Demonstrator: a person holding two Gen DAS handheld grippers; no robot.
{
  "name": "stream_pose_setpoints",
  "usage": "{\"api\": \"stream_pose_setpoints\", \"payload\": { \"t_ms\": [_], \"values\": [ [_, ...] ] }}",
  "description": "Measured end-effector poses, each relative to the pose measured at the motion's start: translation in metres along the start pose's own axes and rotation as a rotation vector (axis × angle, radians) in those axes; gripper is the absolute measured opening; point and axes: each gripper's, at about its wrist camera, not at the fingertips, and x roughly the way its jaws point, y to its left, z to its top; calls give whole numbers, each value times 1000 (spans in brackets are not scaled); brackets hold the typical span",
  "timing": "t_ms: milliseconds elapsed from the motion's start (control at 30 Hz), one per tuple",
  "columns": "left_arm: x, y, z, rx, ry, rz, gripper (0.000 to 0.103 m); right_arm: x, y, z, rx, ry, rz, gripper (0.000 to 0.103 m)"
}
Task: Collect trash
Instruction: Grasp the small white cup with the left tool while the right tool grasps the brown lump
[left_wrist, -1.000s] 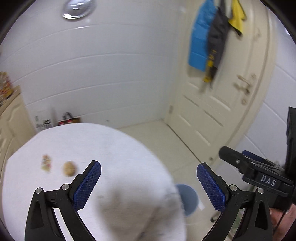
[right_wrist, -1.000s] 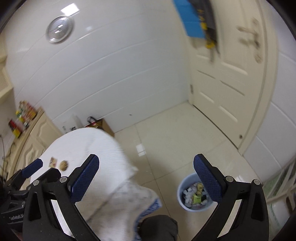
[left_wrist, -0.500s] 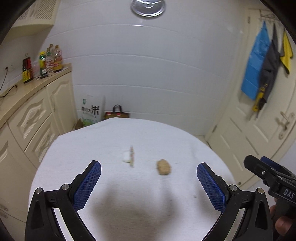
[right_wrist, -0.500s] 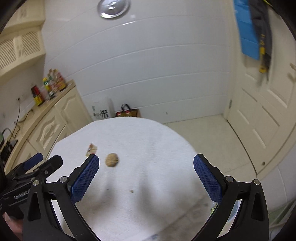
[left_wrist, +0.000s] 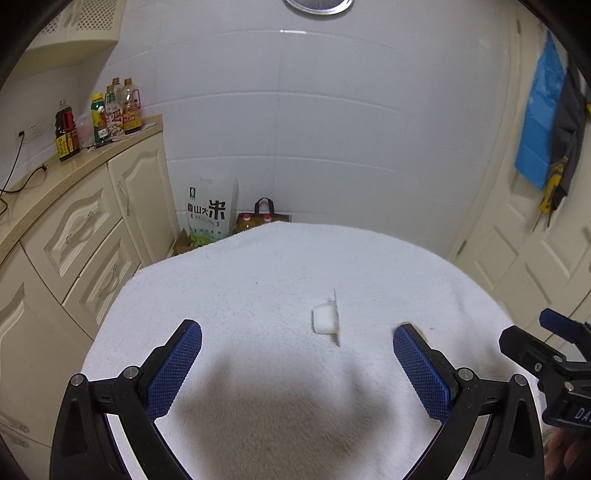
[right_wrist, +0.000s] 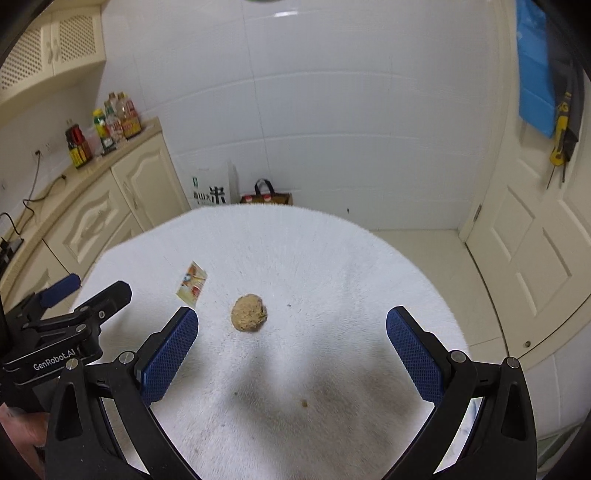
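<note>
White terry cloth covers the round table (right_wrist: 332, 258), which stands in a tiled kitchen. Cream cabinets (left_wrist: 92, 229) with sauce bottles (left_wrist: 110, 107) on top run along the left; a rice sack (left_wrist: 208, 218) leans at the far wall; a panelled door (right_wrist: 535, 240) is on the right. Bare floor lies open past the table's right edge. The left gripper (left_wrist: 297, 363) hangs spread wide over the near edge, a small white lidded cup (left_wrist: 327, 320) on its side just ahead, near the table's middle. The right gripper (right_wrist: 291, 356) is equally wide, a crumpled tan wad (right_wrist: 248, 312) between and just ahead of its fingers, the cup's printed lid to its left.
</note>
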Motion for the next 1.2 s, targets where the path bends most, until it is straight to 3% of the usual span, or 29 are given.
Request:
{"api": "stream_pose_setpoints", "payload": {
  "t_ms": [300, 433, 467, 500, 567, 700, 800, 900, 967, 1000, 1033, 1133, 1200],
  "values": [
    [103, -23, 24, 86, 105, -14, 102, 61, 6, -5, -20, 100, 0, 102],
    [140, -36, 31, 113, 147, -28, 98, 80, 6, -7, -28, 131, 17, 90],
    [148, -40, 33, 117, 157, -33, 93, 84, 6, -6, -31, 137, 17, 88],
    [154, -41, 35, 115, 169, -42, 82, 88, 5, -6, -34, 144, 26, 86],
    [164, -40, 41, 111, 181, -55, 76, 91, 7, -5, -36, 145, 60, 86],
    [174, -36, 49, 96, 161, -49, 41, 95, 19, -6, -76, 148, 84, 85],
    [175, -34, 50, 80, 158, -61, 24, 102, 27, -7, -86, 158, 101, 82],
    [180, -32, 53, 75, 160, -68, 22, 109, 35, -6, -108, 172, 97, 69],
    [181, -30, 53, 65, 161, -73, 22, 112, 42, -6, -136, 167, 87, 69],
    [182, -31, 53, 56, 163, -75, 22, 112, 44, -6, -145, 164, 82, 63],
    [181, -31, 52, 49, 163, -76, 22, 112, 47, -6, -155, 160, 76, 51],
    [170, -29, 47, 23, 156, -73, 21, 108, 48, -8, -167, 154, 79, 34],
    [163, -29, 42, 10, 148, -72, 19, 102, 41, -12, -142, 152, 97, 34]
  ]
}}
